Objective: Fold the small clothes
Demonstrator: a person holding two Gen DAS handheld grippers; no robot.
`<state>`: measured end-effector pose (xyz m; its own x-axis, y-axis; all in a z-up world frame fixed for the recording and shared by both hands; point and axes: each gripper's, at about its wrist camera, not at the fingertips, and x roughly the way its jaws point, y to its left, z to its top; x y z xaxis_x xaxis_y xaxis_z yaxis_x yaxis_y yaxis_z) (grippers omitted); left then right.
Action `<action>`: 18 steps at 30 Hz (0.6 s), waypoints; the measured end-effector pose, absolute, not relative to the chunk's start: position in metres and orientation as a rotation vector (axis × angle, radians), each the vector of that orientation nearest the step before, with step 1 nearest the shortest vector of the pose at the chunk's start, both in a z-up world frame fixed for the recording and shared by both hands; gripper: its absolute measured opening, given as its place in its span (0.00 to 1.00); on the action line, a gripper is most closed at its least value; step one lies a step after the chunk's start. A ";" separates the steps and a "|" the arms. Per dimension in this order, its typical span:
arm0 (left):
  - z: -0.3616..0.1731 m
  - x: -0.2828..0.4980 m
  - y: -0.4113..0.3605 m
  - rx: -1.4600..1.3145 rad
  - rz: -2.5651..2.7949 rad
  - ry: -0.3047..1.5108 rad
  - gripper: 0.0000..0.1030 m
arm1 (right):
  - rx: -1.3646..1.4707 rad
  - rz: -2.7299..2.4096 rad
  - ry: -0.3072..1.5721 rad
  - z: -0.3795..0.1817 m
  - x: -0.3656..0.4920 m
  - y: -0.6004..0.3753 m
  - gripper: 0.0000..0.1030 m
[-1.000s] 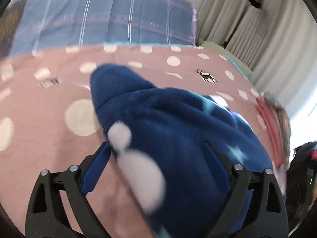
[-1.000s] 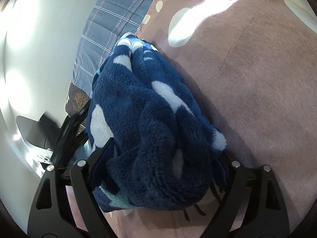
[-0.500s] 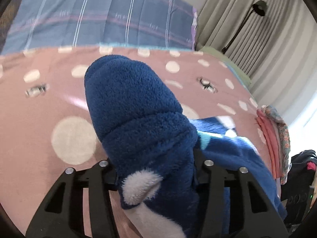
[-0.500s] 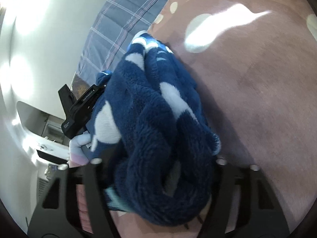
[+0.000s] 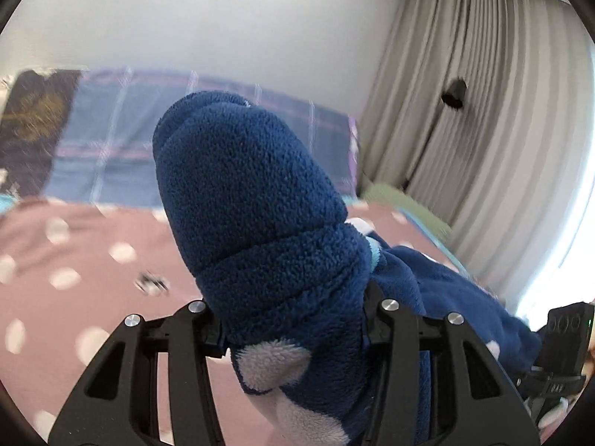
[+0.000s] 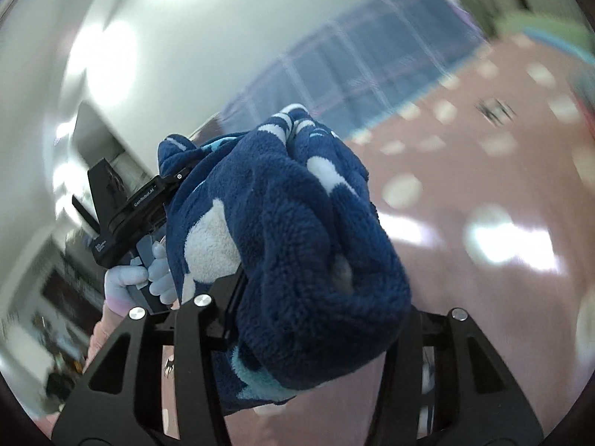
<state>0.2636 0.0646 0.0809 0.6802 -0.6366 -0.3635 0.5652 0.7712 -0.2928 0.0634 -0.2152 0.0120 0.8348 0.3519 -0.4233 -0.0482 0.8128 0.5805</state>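
Bedroom, pink dotted bedspread (image 5: 74, 297). Item: navy fleece garment (image 5: 260, 223), soft, light, bulky; my left gripper (image 5: 293, 319) clamps one bunched end, my right gripper (image 6: 316, 319) closing on the other; hold at edges.

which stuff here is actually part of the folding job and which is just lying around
Part of the job:
- blue fleece garment, bunched up
- left hand-held gripper, clamped on it
- right hand-held gripper, jaws closing on it
- pink dotted blanket, the surface below

Just lying about:
- plaid pillow
- curtains
- floor lamp
- green bedding
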 end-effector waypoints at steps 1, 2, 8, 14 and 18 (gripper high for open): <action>0.090 0.265 0.071 -0.168 -0.661 0.453 0.48 | 0.546 0.257 0.537 0.028 0.080 -0.212 0.47; 0.102 0.268 0.081 -0.173 -0.638 0.432 0.48 | 0.523 0.279 0.533 0.039 0.093 -0.211 0.47; 0.143 0.294 0.115 -0.172 -0.536 0.350 0.48 | 0.469 0.412 0.518 0.088 0.186 -0.203 0.48; 0.144 0.340 0.126 -0.154 -0.443 0.343 0.48 | 0.434 0.460 0.539 0.101 0.283 -0.187 0.48; 0.131 0.375 0.134 -0.166 -0.409 0.350 0.48 | 0.398 0.480 0.553 0.097 0.337 -0.178 0.48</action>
